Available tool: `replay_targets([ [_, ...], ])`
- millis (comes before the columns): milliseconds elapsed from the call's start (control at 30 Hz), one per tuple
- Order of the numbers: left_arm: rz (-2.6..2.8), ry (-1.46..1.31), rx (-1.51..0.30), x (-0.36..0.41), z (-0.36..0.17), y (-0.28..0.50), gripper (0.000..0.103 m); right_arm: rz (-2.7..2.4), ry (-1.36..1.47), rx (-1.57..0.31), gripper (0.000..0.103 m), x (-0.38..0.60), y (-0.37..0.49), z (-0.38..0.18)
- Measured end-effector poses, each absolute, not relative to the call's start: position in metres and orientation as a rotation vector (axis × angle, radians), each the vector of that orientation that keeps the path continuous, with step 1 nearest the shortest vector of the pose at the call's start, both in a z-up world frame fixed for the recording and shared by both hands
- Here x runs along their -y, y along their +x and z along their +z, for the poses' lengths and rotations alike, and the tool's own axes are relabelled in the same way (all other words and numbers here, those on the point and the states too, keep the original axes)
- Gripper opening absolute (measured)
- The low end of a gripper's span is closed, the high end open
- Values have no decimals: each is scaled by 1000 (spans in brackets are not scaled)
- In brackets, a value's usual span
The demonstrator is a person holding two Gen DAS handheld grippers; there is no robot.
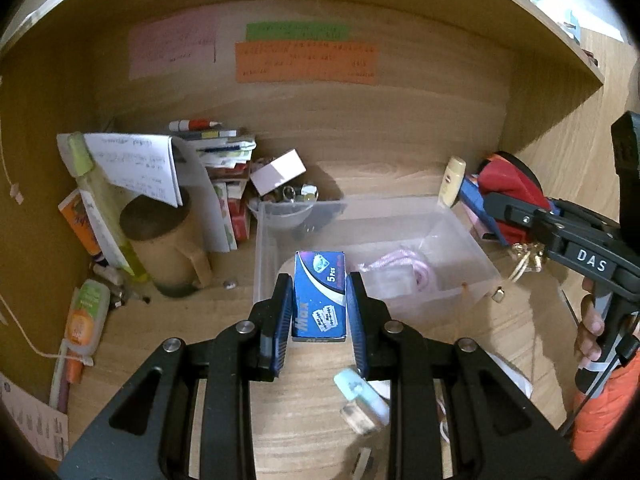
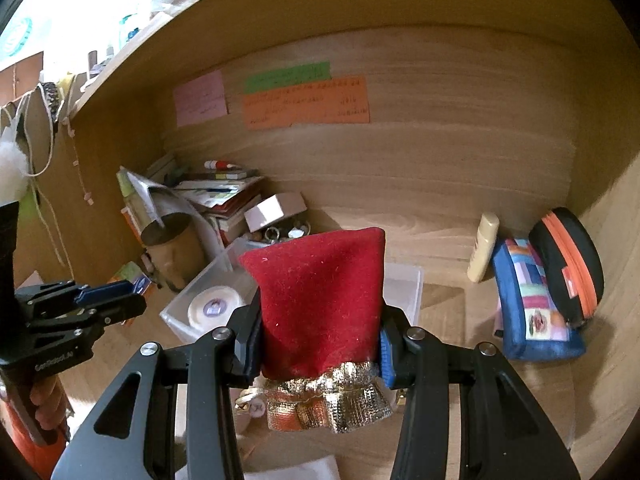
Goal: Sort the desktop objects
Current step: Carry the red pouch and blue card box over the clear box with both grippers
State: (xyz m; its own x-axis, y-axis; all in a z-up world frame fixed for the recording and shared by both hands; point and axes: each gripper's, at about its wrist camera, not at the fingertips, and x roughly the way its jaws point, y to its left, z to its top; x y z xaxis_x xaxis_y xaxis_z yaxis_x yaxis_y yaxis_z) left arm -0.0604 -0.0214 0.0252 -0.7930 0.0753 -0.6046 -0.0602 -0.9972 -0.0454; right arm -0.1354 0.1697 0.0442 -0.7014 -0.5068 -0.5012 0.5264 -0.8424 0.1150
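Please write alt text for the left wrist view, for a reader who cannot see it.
The left gripper holds a blue razor-blade box above the near edge of a clear plastic bin on a wooden desk. At right, the right gripper holds a red pouch.

Bench: light wood-grain top, set in a wooden alcove.

Lying directly on it:
- Clear plastic bin, centre, open top.
- Brown mug, left of bin, handle toward the bin.
- Stack of books and papers at back left, a white-and-red marker on top.
- Small clear bowl of metal trinkets, touching the bin's back-left corner.
- Cream bottle, upright against the back wall, right of bin.
- Blue patchwork pouch just beside the bottle; black case with orange zip leaning behind it.
- Orange-and-green tube, front left.
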Motion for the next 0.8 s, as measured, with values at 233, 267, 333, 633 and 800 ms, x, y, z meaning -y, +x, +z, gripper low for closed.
replay_targets([
  [233,2899,-986,56,25,26,-85,27,-2476,736,-49,40,-159,-162,40],
  [267,2900,-988,54,26,26,-89,27,-2474,743,-50,40,-157,-166,38],
  [333,2900,-995,54,26,26,-97,27,-2472,757,-52,40,-155,-172,34],
  [633,2878,-1081,54,29,13,-139,27,-2456,857,-48,40,-151,-197,2],
  [800,2861,-1153,61,30,-3,-162,27,-2460,903,-68,40,-150,-204,-11],
])
